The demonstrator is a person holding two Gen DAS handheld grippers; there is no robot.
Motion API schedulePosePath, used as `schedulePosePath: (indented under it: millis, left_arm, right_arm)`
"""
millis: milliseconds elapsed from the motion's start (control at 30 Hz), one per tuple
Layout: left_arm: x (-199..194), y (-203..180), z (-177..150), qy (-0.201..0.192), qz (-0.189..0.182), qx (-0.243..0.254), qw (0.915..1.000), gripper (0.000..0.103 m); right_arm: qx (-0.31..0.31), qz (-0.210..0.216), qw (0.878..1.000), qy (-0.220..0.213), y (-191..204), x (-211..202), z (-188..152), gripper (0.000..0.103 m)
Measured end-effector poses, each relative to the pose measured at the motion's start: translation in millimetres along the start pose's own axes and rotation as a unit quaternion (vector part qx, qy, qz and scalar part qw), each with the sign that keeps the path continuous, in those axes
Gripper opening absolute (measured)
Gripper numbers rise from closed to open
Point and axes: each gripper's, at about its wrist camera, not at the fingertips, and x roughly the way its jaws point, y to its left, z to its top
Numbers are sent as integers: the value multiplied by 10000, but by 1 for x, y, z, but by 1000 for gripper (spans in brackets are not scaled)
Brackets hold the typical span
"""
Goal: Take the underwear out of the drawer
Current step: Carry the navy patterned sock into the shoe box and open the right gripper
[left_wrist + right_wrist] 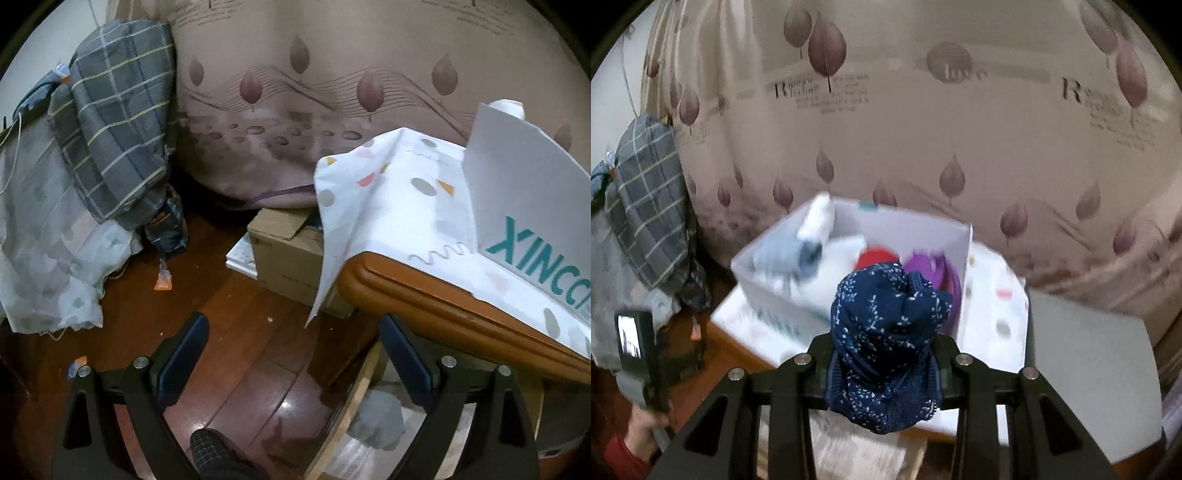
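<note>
The right claw (882, 369) is clamped on the bunched navy underwear (886, 332), held up just before the white box (960, 266) on the counter (738, 343), while the left claw (295, 354) hangs apart, low beside the drawer (354, 398).

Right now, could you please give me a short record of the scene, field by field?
right gripper: shut on navy patterned underwear
left gripper: open, holding nothing, above the wood floor
drawer: open below the nightstand top
white box: on the nightstand, holds rolled cloths and red and purple items
backdrop: leaf-print curtain
</note>
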Motion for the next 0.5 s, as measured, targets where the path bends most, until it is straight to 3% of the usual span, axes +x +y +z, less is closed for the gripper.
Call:
schedulePosePath:
  millis: [167, 500]
  left_arm:
    - [4, 9, 3, 53, 74, -110, 9999, 93]
    - [14, 16, 5, 189, 195, -183, 9995, 93]
  right_arm:
    - [78, -73, 9996, 270, 5, 46, 39, 36]
    - [47, -226, 9958, 887, 22, 123, 43, 37]
